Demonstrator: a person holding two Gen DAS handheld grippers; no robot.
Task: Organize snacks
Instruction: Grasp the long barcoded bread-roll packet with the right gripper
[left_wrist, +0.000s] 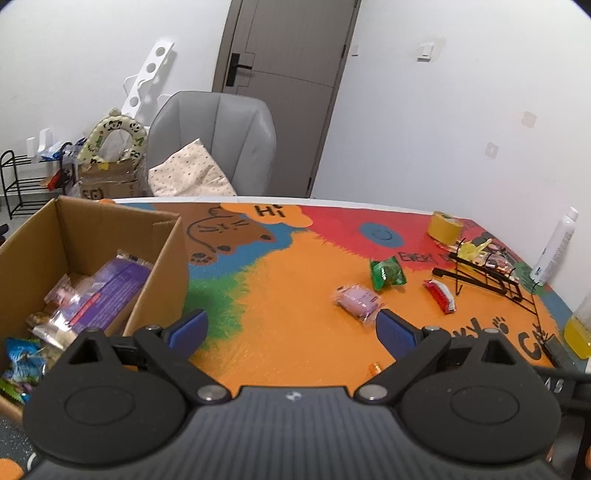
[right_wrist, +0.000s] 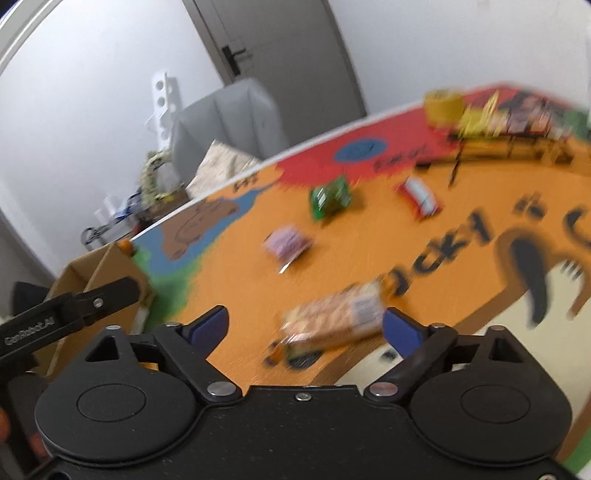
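Note:
My left gripper (left_wrist: 291, 332) hangs open over the orange tablecloth (left_wrist: 295, 258), nothing between its blue pads. To its left stands a cardboard box (left_wrist: 92, 218) holding a purple pack (left_wrist: 110, 291) and several other snacks. A pink packet (left_wrist: 358, 301), a green packet (left_wrist: 386, 273) and a red packet (left_wrist: 439, 295) lie loose on the cloth. In the blurred right wrist view, my right gripper (right_wrist: 306, 326) is open low over a tan packet (right_wrist: 336, 319) that lies between its fingers, close to the right pad and apart from the left one.
A yellow tape roll (left_wrist: 443, 227), a black wire rack (left_wrist: 491, 277) with wrapped sweets, a white bottle (left_wrist: 554, 247) and a jar of yellow liquid (left_wrist: 578, 332) crowd the table's right end. A grey chair (left_wrist: 214, 140) stands behind the table.

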